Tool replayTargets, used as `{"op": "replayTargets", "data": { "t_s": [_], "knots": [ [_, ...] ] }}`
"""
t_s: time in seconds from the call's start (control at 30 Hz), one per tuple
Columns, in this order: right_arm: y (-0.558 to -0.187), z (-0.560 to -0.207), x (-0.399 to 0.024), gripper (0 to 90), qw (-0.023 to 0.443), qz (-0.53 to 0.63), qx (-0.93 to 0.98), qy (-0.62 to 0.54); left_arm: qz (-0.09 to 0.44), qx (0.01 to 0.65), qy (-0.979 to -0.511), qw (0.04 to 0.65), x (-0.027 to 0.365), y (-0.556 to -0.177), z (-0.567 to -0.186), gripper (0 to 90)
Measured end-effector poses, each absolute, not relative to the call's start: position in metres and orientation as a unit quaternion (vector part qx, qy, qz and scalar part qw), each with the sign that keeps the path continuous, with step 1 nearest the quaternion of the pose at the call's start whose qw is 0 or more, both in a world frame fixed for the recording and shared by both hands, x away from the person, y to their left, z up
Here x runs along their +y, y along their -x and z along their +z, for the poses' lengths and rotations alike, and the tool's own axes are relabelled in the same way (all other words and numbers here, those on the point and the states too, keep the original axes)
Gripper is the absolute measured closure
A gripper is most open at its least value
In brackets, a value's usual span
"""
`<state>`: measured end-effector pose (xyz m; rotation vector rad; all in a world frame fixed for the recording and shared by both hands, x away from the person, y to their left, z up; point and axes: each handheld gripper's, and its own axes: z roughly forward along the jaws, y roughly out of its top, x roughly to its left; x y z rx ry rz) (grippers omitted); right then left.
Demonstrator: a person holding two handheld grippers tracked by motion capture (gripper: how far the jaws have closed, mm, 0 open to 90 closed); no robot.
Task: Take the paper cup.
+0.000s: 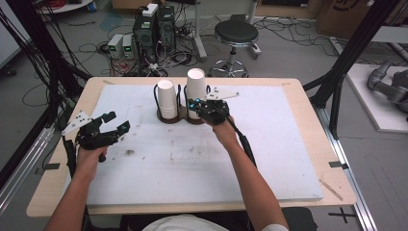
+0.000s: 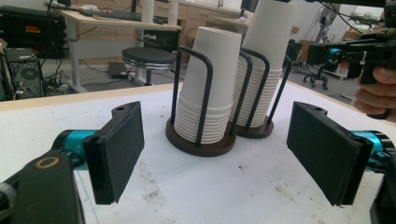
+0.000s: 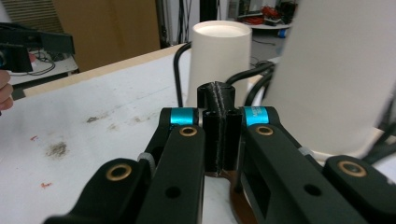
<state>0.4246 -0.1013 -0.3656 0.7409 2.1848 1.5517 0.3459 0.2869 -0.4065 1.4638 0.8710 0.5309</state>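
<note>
Fingers point(image 3: 219, 126) of the right gripper point(image 1: 208, 111) are pressed together, empty, touching the taller cup stack point(image 1: 195, 94) in its wire holder point(image 1: 182, 117) (far table side); a nudge may tip it, while the left gripper point(image 1: 117, 123) waits spread wide

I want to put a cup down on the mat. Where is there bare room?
The white mat is bare right of the right gripper, and between the left gripper and the right forearm. It is crowded at the cup holder with its two cup stacks.
</note>
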Motion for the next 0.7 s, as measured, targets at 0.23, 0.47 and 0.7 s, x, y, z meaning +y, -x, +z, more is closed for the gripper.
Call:
{"op": "replayTargets", "data": {
  "t_s": [0.23,0.47,0.7],
  "knots": [
    [-0.428,-0.373,-0.082,90.0,0.169,0.547,0.778,-0.258,0.232,0.383,-0.637,0.627,0.289,-0.346,-0.407,18.9],
    [-0.432,-0.382,-0.070,90.0,0.163,0.545,0.778,-0.266,0.232,0.383,-0.638,0.626,0.289,-0.346,-0.407,18.9],
    [-0.437,-0.393,-0.059,90.0,0.159,0.538,0.780,-0.277,0.233,0.383,-0.639,0.626,0.290,-0.346,-0.407,18.9]
  ]
}}
